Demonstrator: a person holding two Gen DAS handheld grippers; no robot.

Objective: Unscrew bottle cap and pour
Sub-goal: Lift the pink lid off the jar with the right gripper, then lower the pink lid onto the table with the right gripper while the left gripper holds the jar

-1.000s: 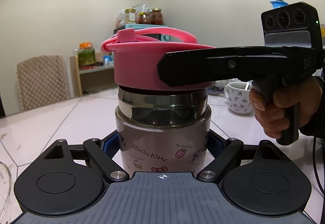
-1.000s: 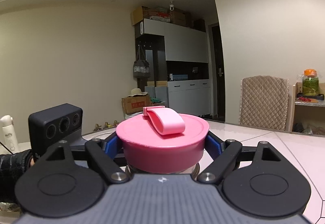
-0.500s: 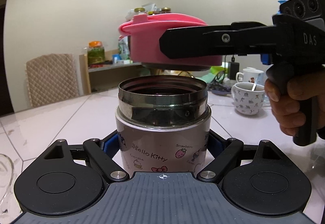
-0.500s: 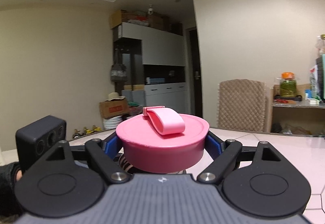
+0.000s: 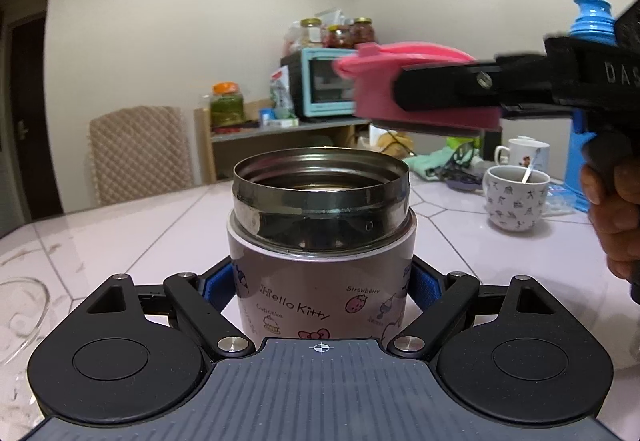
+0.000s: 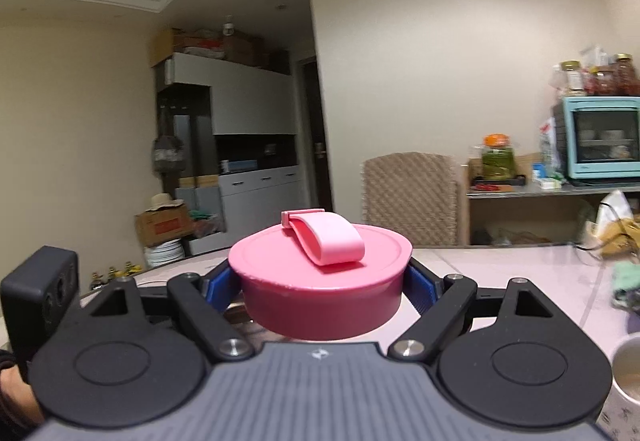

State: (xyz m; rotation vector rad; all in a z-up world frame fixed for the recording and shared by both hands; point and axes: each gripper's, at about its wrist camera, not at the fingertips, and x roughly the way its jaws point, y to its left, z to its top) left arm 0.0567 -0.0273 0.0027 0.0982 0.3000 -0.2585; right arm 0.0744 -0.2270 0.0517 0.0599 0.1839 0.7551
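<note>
Two grippers, both loaded. Left gripper point(image 5: 322, 281) has its jaws clamped on the body of the Hello Kitty flask point(image 5: 322, 261), which stands upright on the desk point(image 5: 120, 237); its steel mouth is open and uncapped. Right gripper point(image 6: 322, 283) has its jaws clamped on either side of the pink cap point(image 6: 320, 281), strap handle on top, cap held level. From the left wrist view the cap point(image 5: 376, 97) sits in the air up and to the right of the flask mouth, well clear of the rim, slightly motion-blurred. A patterned mug point(image 5: 514, 199) with a spoon stands on the desk right of the flask. A glass dish edge point(image 5: 20, 317) shows at far left.
</note>
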